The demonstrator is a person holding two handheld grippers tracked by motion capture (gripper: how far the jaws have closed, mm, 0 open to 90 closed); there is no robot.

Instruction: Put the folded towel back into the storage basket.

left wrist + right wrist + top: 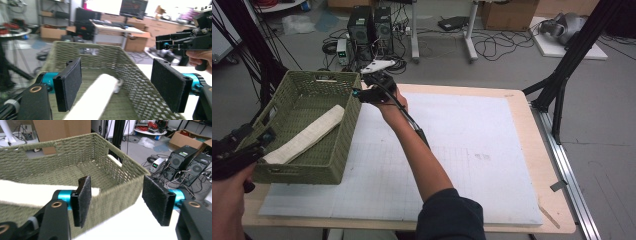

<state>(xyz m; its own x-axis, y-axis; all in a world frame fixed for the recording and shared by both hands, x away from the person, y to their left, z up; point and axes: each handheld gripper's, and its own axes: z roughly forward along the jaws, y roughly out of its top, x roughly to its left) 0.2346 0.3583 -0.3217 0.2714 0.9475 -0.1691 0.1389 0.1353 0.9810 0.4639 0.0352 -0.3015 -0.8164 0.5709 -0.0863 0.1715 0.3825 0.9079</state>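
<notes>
A green woven basket (347,130) stands at the left of the table, and a long white folded cloth (307,134) lies slantwise inside it. My left gripper (259,142) is at the basket's near left corner, open, with nothing between its pads. In the left gripper view its jaws (117,65) stand wide over the basket (140,85) and cloth (95,97). My right gripper (358,94) is by the basket's far right corner, open and empty. The right gripper view looks past that gripper (117,182) onto the basket's rim (50,152) and the cloth (25,192). The left gripper view catches the right gripper (160,42) beyond the basket.
A white gridded mat (472,145) covers most of the wooden table (532,150). Computer towers (371,27) and cables sit on the floor behind the table. A black frame leg (562,75) stands off the right edge.
</notes>
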